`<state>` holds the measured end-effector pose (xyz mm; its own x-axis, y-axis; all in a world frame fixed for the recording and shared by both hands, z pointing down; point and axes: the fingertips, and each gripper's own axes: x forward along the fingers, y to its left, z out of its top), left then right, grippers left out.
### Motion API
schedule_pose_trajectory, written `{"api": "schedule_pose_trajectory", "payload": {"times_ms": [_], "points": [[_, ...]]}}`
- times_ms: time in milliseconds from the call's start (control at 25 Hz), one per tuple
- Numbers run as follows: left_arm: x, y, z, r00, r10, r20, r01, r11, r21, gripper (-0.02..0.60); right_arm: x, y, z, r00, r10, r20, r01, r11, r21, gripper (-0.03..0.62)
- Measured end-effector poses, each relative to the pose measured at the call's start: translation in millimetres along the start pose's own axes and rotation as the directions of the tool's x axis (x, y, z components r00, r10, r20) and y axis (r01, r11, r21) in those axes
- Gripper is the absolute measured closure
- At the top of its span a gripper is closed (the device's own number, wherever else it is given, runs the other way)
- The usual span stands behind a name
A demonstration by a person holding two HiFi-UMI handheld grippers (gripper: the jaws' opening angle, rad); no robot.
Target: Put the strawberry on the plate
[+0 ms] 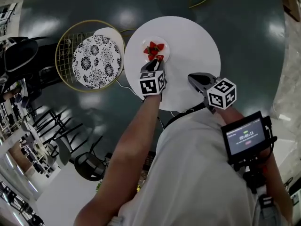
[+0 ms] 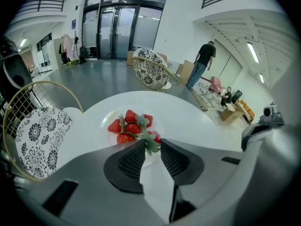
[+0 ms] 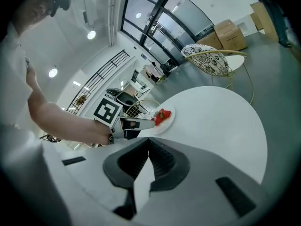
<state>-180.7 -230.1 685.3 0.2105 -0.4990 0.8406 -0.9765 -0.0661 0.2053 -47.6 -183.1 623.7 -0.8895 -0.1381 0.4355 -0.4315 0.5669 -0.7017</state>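
A small clear plate (image 1: 167, 43) sits on the round white table (image 1: 193, 41) and holds several red strawberries (image 1: 153, 48). My left gripper (image 1: 159, 61) reaches to the plate's near edge. In the left gripper view its jaws stand apart at the tips of my left gripper (image 2: 150, 144), with the green leaves of one strawberry (image 2: 155, 138) between them and the pile (image 2: 129, 124) just beyond. I see no pad pressing on the fruit. My right gripper (image 1: 192, 78) hovers over the table's near right part, shut and empty, as my right gripper (image 3: 149, 139) also looks from its own camera.
A gold wire chair with a black-and-white patterned cushion (image 1: 96, 61) stands left of the table. A second such chair (image 2: 150, 69) stands beyond the table, and a person (image 2: 203, 62) stands farther off. The floor is dark and glossy.
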Motion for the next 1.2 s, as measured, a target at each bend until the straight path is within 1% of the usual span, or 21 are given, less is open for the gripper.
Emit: {"api": "schedule_pose_trajectory", "payload": {"times_ms": [80,360,520,640,800,1000,1200], "points": [[7.0,1.0,-1.5,1.0,0.009,-0.018,-0.009,1.0,0.006,0.472,-3.1,-4.6,-0.8,1.0,-0.01,0.004,0.01,1.0,0.003,0.586],[20.2,6.5,-2.5,0.997,0.032,-0.067,-0.034,0.999,-0.017,0.472,-6.0,-9.4,-1.1,1.0,-0.029,0.008,0.029,0.999,0.02,0.586],[20.7,6.5,-0.2,0.996,0.042,-0.079,-0.041,0.999,0.014,0.472,-5.8,-8.5,-1.0,0.999,-0.031,0.007,0.031,0.999,0.026,0.586],[21.1,3.6,-0.9,0.996,0.036,-0.079,-0.034,0.999,0.02,0.472,-6.9,-9.5,-1.8,0.999,-0.035,0.004,0.035,0.999,0.026,0.586],[16.1,0.1,3.7,0.998,0.026,-0.057,-0.025,1.0,0.018,0.472,-8.5,-10.1,3.2,0.999,-0.04,0.006,0.04,0.999,0.018,0.586],[3.9,1.9,6.1,0.999,0.033,-0.019,-0.033,0.999,0.019,0.471,-3.0,-9.1,7.0,1.0,-0.027,0.007,0.027,1.0,0.003,0.586],[-12.5,-1.2,5.8,0.998,0.037,0.048,-0.038,0.999,0.014,0.472,-1.1,-5.2,8.6,1.0,-0.011,-0.004,0.011,1.0,-0.025,0.586]]}}
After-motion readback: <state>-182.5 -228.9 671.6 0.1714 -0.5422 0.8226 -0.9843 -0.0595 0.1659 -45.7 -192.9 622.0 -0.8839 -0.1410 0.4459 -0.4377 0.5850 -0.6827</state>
